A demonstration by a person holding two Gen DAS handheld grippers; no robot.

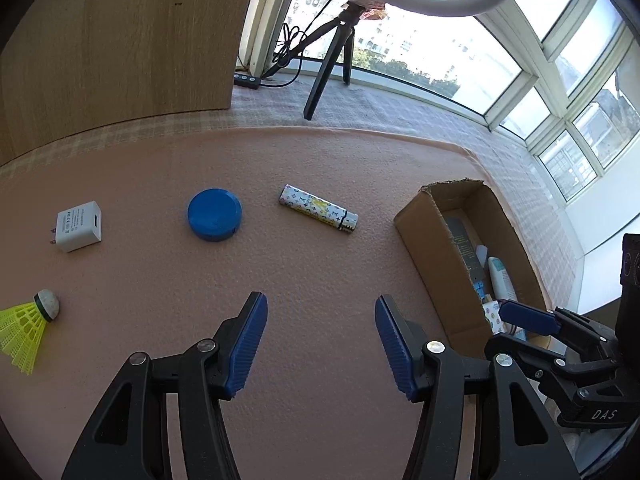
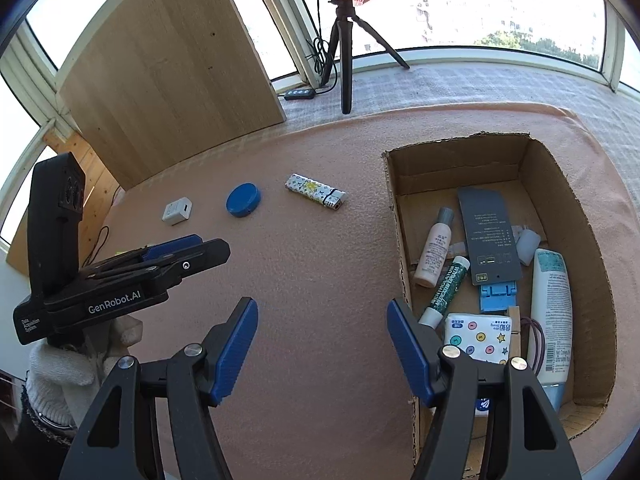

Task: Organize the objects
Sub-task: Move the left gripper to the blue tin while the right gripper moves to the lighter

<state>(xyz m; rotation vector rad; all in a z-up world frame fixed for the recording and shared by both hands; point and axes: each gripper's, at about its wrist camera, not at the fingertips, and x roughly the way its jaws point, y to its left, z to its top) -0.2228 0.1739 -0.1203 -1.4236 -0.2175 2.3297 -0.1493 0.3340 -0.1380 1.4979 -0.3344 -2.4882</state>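
On the pink mat lie a patterned lighter (image 1: pixel 318 208) (image 2: pixel 316 191), a round blue case (image 1: pixel 215 214) (image 2: pixel 243 199), a white charger (image 1: pixel 78 226) (image 2: pixel 177 211) and a yellow shuttlecock (image 1: pixel 28 326). A cardboard box (image 1: pixel 420 236) (image 2: pixel 592 272) at the right holds bottles, tubes and a tissue pack. My left gripper (image 1: pixel 320 344) hangs open over bare mat, short of the lighter, nothing between its fingers. My right gripper (image 2: pixel 320 350) is open too, above the mat by the box's left wall. The right wrist view shows the left gripper (image 2: pixel 188 252) from the side at the left.
A wooden panel (image 1: pixel 120 40) stands at the back left. A ring light on a black tripod (image 1: pixel 332 52) (image 2: pixel 346 48) with cables stands behind the mat by the windows. A gloved hand (image 2: pixel 60 372) holds the left gripper's handle.
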